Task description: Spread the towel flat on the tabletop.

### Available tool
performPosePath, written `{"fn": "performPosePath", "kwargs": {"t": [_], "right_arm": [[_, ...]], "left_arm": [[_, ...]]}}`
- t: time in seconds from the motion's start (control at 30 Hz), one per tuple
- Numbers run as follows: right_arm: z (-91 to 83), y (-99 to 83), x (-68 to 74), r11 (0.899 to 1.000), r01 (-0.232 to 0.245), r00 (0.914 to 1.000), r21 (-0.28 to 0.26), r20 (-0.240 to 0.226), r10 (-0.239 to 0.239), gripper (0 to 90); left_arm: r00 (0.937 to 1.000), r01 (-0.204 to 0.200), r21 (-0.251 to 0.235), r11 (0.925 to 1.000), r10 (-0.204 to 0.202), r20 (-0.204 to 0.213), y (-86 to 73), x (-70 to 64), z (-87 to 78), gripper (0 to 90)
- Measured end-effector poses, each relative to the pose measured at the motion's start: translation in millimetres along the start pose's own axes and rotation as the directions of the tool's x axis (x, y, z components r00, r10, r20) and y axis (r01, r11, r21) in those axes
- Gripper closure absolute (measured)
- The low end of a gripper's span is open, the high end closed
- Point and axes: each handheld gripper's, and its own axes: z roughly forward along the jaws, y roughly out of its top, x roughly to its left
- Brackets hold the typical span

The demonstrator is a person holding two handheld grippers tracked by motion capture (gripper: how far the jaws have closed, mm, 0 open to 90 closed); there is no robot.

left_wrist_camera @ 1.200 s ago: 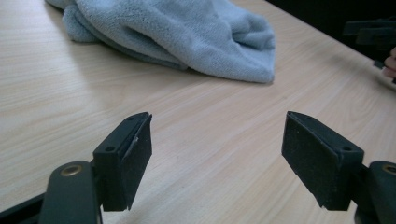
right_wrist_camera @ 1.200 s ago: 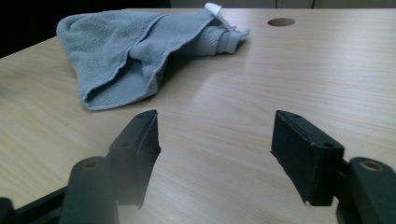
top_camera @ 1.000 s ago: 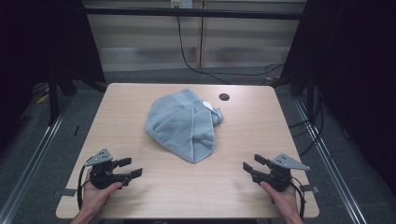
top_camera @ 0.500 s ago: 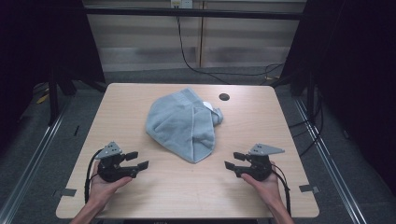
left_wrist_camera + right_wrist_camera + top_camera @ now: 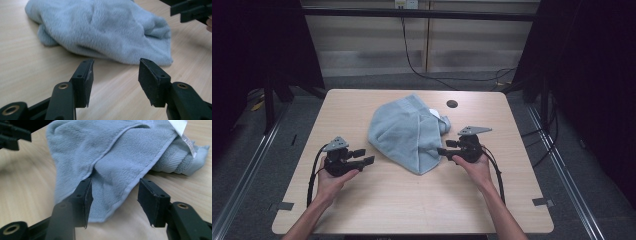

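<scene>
- Grey-blue terry, a crumpled towel (image 5: 409,132) lies heaped on the tabletop (image 5: 362,200), about midway between the left and right edges and nearer the far edge than the near one.
- One pointed corner of the towel reaches toward the near edge; its bunched end with a white tag (image 5: 180,126) lies on the side toward the right edge.
- A small dark round hole (image 5: 452,104) sits in the tabletop near the far edge, just beyond the towel.
- I hold my left gripper (image 5: 362,157) low over the tabletop, toward the left edge, apart from the towel and pointing at it.
- In the left gripper view my jaws stand spread with bare wood between them, and the towel's (image 5: 105,30) near edge lies just past the tips.
- My left hand (image 5: 332,180) wraps the gripper's body from behind, and its cable loops down along my forearm.
- My right gripper (image 5: 443,150) is at the towel's right side, its tips at the cloth's edge.
- In the right gripper view my jaws are spread, and the towel's hemmed pointed flap (image 5: 117,182) lies between them; the pads are not pressing it.
- My right hand (image 5: 472,165) grips the tool from behind, with the grey plate on top.
</scene>
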Motion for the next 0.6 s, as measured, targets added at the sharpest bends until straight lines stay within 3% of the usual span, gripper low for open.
{"fn": "performPosePath", "kwargs": {"t": [0.2,0.23,0.27,0.3,0.33,0.37,0.43,0.5,0.6], "right_arm": [[24.8,-1.8,-16.9,0.999,-0.049,0.9986,0.02,0.019,0.049,39.1],[36.1,-2.6,-19.3,0.997,-0.049,0.9984,0.055,0.032,0.047,39.5],[38.8,-2.5,-18.9,0.997,-0.055,0.9982,0.06,0.025,0.053,44.3],[40.5,-2.9,-17.6,0.997,-0.055,0.9985,0.049,0.011,0.054,56.4],[40.5,-2.9,-17.6,0.997,-0.055,0.9985,0.049,0.011,0.054,56.4],[42.4,-3.2,-12.3,0.998,-0.048,0.9987,0.039,-0.012,0.049,73.4],[42.0,-3.4,-7.8,0.998,-0.028,0.9995,0.056,-0.015,0.029,82.4],[38.5,-4.5,-4.3,0.998,-0.029,0.9987,0.063,-0.041,0.031,85.8],[33.2,-7.5,-0.8,0.997,-0.037,0.9984,0.07,-0.041,0.04,86.3]], "left_arm": [[0.9999,0.005,0.029,0.9996,-0.004,-0.015,-9.3,1.0,1.2,40.4],[0.9998,0.012,0.037,0.9992,-0.011,-0.018,-11.9,0.0,2.0,39.0],[0.9998,0.012,0.037,0.9992,-0.011,-0.018,-11.9,0.0,2.0,38.6],[0.9999,0.008,0.043,0.999,-0.008,-0.01,-12.7,-0.6,2.2,38.0],[0.9999,0.0,0.047,0.9989,0.0,-0.012,-13.1,-1.6,2.0,38.0],[0.9999,-0.002,0.042,0.9991,0.003,-0.01,-13.2,-2.7,1.3,37.2],[0.9999,-0.004,0.041,0.9992,0.005,-0.011,-13.0,-2.5,0.4,36.2],[0.9997,-0.001,0.03,0.9996,0.002,-0.023,-12.5,-0.8,-1.5,35.5],[0.9994,0.012,0.023,0.9997,-0.011,-0.033,-12.6,0.9,-1.5,33.9]]}}
